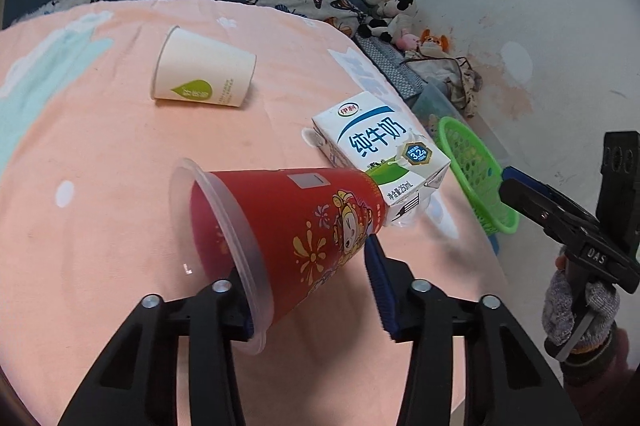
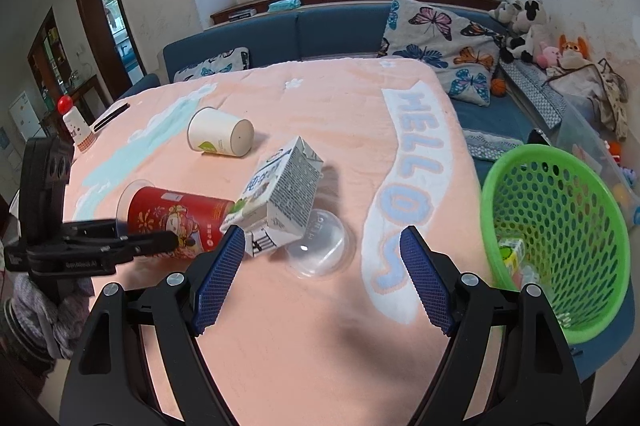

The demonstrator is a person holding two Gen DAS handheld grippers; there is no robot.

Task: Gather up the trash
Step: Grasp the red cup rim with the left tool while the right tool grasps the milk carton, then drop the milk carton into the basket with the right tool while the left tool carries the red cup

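Note:
A red cup [image 1: 304,226] [image 2: 176,218] with a clear rim lies on its side on the pink cloth. My left gripper [image 1: 308,266] [image 2: 148,238] is shut on it: one pad sits hidden at the rim, the other touches the wall near the base. A white milk carton [image 1: 380,142] [image 2: 280,194] leans against the cup's base, partly over a clear lid [image 2: 320,246]. Farther back lies a white paper cup [image 1: 200,74] [image 2: 220,138]. My right gripper [image 2: 322,231] [image 1: 516,190] hovers open over the lid, holding nothing. A green basket [image 2: 492,186] [image 1: 476,178] stands off the table's right edge.
The basket holds a small carton [image 2: 510,252]. A red-capped bottle [image 2: 76,126] and a dark flat device [image 2: 112,116] sit at the table's far left. A blue sofa [image 2: 320,26] with a butterfly pillow [image 2: 432,34] and plush toys [image 2: 524,22] lies behind. A gloved hand [image 1: 576,310] holds the right gripper.

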